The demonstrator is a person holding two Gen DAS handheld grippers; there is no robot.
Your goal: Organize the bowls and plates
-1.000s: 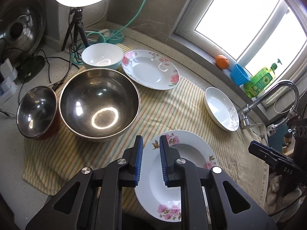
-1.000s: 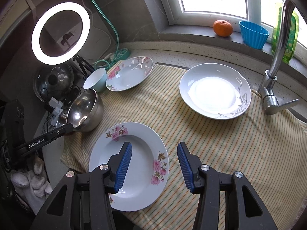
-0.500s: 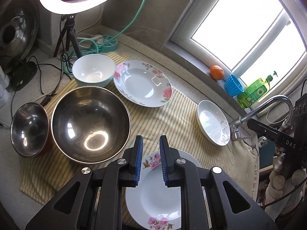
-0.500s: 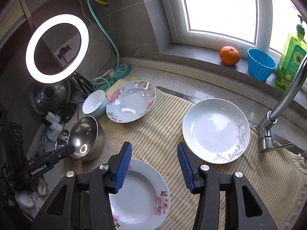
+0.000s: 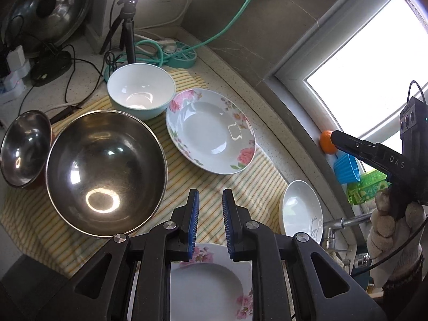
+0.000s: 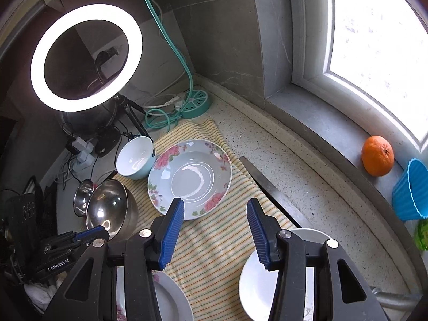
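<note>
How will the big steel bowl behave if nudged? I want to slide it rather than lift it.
The large steel bowl looks rigid and thin-walled, so probably light for its size. Its rounded base may rock or tip. The striped cloth beneath could bunch up rather than let it slide.

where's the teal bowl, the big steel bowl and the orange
teal bowl (image 5: 140, 91), left wrist view, inner white wall
big steel bowl (image 5: 105, 171), left wrist view, inside bottom
orange (image 6: 377, 155), right wrist view, middle of its peel

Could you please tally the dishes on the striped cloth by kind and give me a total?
Floral-rimmed white plates: 2, far and near
Plain white plate with grey sprig: 1
Stainless steel bowls: 2, large and small
Pale blue ceramic bowl: 1
Total: 6
</note>
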